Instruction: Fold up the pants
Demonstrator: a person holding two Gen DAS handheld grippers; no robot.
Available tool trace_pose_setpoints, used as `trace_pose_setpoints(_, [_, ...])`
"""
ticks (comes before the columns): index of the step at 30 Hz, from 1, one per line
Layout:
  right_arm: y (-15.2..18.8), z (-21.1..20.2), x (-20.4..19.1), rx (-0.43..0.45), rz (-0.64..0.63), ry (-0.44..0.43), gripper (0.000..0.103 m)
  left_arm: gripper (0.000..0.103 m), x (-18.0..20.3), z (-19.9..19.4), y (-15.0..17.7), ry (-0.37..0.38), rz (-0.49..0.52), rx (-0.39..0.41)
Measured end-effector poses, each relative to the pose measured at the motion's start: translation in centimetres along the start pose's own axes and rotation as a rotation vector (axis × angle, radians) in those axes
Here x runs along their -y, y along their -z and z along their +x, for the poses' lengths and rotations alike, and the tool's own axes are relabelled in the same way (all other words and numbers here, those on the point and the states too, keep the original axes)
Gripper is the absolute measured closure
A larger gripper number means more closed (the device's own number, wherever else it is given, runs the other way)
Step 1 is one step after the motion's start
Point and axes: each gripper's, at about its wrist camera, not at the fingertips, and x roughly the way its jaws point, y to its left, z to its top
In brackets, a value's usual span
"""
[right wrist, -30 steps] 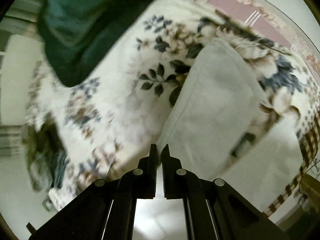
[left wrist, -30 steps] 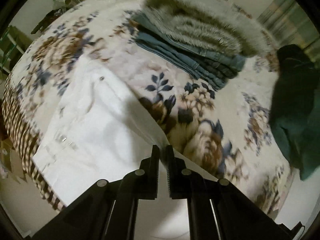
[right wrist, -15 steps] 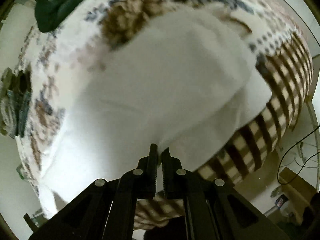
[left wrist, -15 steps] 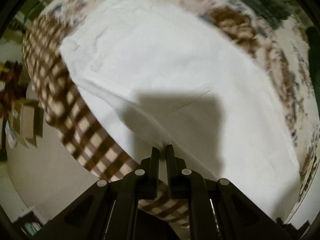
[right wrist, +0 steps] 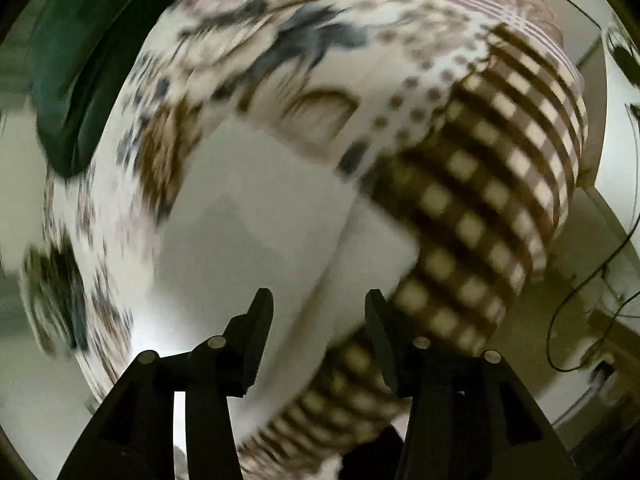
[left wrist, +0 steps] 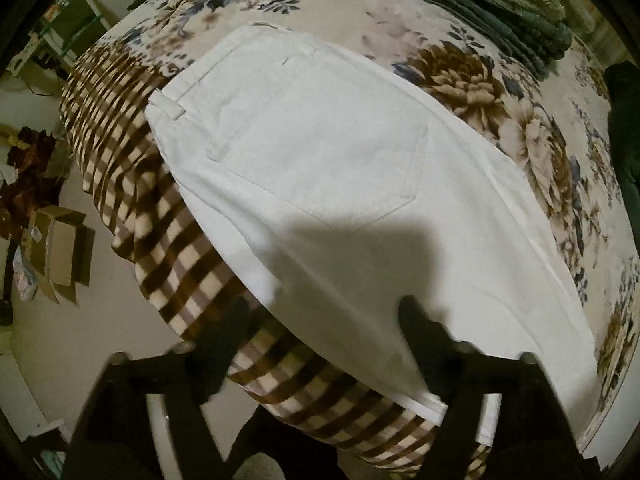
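Both tongs, clamped on white cloth a moment ago, are now opening with nothing pinched. The left tongs [left wrist: 324,320] hang over the white pants [left wrist: 340,184], folded along the bed's [left wrist: 472,80] near checked edge. The right tongs [right wrist: 318,312], blurred, hover above the pants' [right wrist: 256,220] end. Only the left view shows stacked clothes [left wrist: 500,12] far right.

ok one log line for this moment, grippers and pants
left gripper: opening, nothing pinched | right gripper: opening, nothing pinched | white pants: flat on floral blanket, near edge | stage: released
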Motion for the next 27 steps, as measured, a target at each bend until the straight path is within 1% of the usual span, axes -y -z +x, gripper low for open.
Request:
trace_pose_setpoints(2, [-1.5, 0.7, 0.8, 0.009, 0.042, -0.022, 0.053, 0.026, 0.1, 0.9, 0.0, -0.021, -0.007, -0.019])
trace_pose_setpoints(3, [-2.0, 1.2, 1.3, 0.009, 0.069, -0.057, 0.058, 0.026, 0.3, 1.2, -0.1, -0.029, -0.007, -0.027])
trace_pose_setpoints(4, [-2.1, 1.6, 0.1, 0.009, 0.061, -0.055, 0.071, 0.026, 0.0, 1.6, 0.0, -0.033, -0.005, -0.033])
trace_pose_setpoints(5, [-2.0, 1.5, -0.4, 0.017, 0.032, -0.023, 0.094, 0.026, 0.0, 1.7, 0.0, -0.041, -0.002, -0.036])
trace_pose_setpoints(6, [-1.7, 0.9, -1.2, 0.047, 0.011, -0.019, 0.095, 0.026, 0.2, 1.9, -0.2, -0.051, 0.003, -0.037])
trace_pose_setpoints(8, [-0.9, -2.0, -2.1, 0.094, -0.053, -0.032, 0.097, 0.026, 0.2, 1.8, -0.3, -0.062, 0.012, -0.038])
trace_pose_setpoints(10, [-0.1, -4.3, -2.0, 0.107, -0.069, -0.045, 0.097, 0.026, 0.1, 1.6, -0.3, -0.067, 0.018, -0.035])
trace_pose_setpoints(12, [0.4, -5.7, -1.3, 0.107, -0.059, -0.04, 0.097, 0.026, 0.1, 1.4, -0.4, -0.078, 0.027, -0.037])
trace_pose_setpoints(14, [0.6, -5.3, -0.4, 0.084, -0.049, -0.02, 0.097, 0.026, -0.1, 1.2, -0.5, -0.073, 0.029, -0.04])
trace_pose_setpoints(16, [0.3, -3.2, 0.3, 0.035, -0.057, 0.027, 0.096, 0.026, -0.3, 1.1, -0.8, -0.076, 0.034, -0.045])
trace_pose_setpoints(17, [0.0, -1.8, 0.9, -0.007, -0.057, 0.058, 0.092, 0.026, -0.4, 1.1, -0.9, -0.073, 0.036, -0.046])
trace_pose_setpoints(18, [-0.1, -0.6, 1.2, -0.041, -0.05, 0.091, 0.085, 0.026, -0.6, 1.1, -1.2, -0.073, 0.039, -0.049])
trace_pose_setpoints(19, [-0.1, -0.1, 1.4, -0.055, -0.039, 0.095, 0.084, 0.026, -0.6, 1.1, -1.2, -0.071, 0.039, -0.053])
trace_pose_setpoints(20, [0.1, -0.1, 1.7, -0.062, -0.022, 0.081, 0.076, 0.026, -0.9, 1.0, -1.4, -0.065, 0.037, -0.055])
trace_pose_setpoints(21, [0.5, -0.3, 1.9, -0.056, -0.007, 0.068, 0.063, 0.026, -1.3, 0.9, -1.5, -0.058, 0.034, -0.054])
trace_pose_setpoints(22, [1.0, -0.5, 1.9, -0.049, 0.001, 0.047, 0.06, 0.026, -1.9, 0.7, -1.7, -0.057, 0.025, -0.05])
trace_pose_setpoints(25, [3.5, -0.9, 0.8, -0.049, -0.013, 0.011, 0.059, 0.026, -4.1, 0.2, -2.5, -0.037, -0.014, -0.047])
trace_pose_setpoints(27, [6.0, -0.5, -0.9, -0.07, -0.044, -0.011, 0.059, 0.026, -5.9, -0.1, -3.2, -0.032, -0.049, -0.041])
